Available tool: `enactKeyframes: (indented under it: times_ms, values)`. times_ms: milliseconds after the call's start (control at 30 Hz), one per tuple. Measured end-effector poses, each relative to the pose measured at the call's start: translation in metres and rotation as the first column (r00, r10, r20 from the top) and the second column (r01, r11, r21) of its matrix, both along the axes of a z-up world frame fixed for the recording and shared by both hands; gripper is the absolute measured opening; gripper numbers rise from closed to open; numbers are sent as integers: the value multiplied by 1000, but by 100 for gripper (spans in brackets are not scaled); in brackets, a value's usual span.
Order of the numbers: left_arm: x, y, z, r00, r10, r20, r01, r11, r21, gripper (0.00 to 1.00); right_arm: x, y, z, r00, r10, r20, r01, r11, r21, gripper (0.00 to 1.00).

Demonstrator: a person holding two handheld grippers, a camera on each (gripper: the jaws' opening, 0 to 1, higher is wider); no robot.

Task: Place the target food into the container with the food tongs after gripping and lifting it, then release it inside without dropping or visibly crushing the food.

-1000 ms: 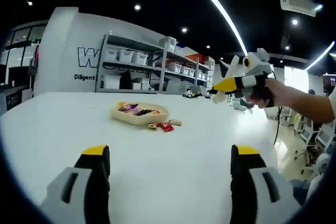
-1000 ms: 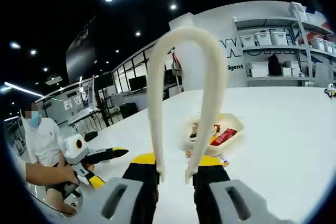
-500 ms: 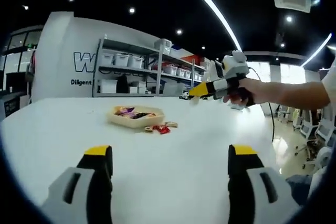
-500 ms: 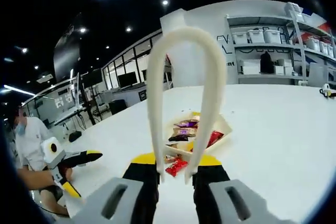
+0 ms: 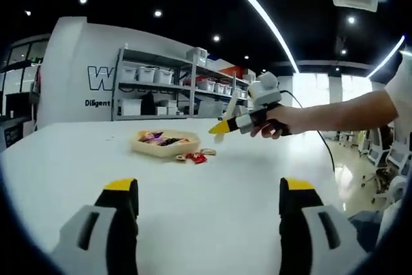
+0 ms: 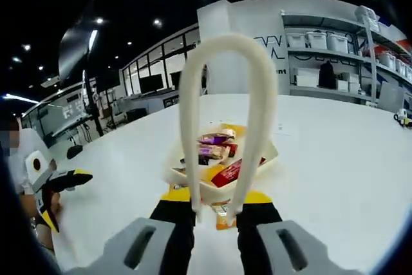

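Now my right claw [image 6: 215,214] is clamped on the tongs [image 6: 222,120] above the tray [image 6: 193,175], left claw [image 5: 207,191] wide open and empty; squeezing harder could crush a snack [image 6: 224,173].

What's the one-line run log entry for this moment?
phase: approach | right gripper: shut on tongs, tips empty, above tray | left gripper: open, idle | loose snacks beside tray

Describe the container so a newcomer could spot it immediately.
On the white table, look in front of the storage shelves. The tray is shallow, cream-coloured and holds wrapped snacks. A few loose wrappers lie on the table beside it.
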State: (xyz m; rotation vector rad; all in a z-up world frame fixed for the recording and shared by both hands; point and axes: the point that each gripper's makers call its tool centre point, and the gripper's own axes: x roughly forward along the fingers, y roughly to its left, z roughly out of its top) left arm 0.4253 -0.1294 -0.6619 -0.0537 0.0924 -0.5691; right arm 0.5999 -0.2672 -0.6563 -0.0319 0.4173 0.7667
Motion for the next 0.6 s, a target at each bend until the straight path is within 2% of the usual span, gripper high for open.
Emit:
enactKeyframes:
  times_ms: [67, 200, 367, 467, 533, 600]
  values:
    - [0, 0, 0, 1000, 1, 0, -1, 1000, 1, 90, 2, 2, -5, 1000, 10, -9, -10, 1000, 0, 19]
    - [-1, -5, -4, 1000, -8, 2, 8, 999, 37, 89, 4, 5, -11, 999, 40, 5, -40, 999, -17, 19]
    - [-1, -6, -5, 1000, -18, -1, 18, 999, 43, 88, 11, 6, -16, 999, 47, 20, -47, 999, -20, 20]
    - [-1, -4, -5, 1000, -11, 3, 11, 999, 39, 88, 14, 7, -22, 997, 72, 19, -72, 997, -7, 20]
    - [-1, -5, -5, 1000, -13, 2, 13, 999, 37, 88, 13, 11, -19, 993, 116, 38, -117, 993, 16, 21]
    - [-1, -6, -5, 1000, -17, 4, 16, 999, 42, 87, 13, 11, -20, 992, 118, 48, -119, 993, 14, 21]
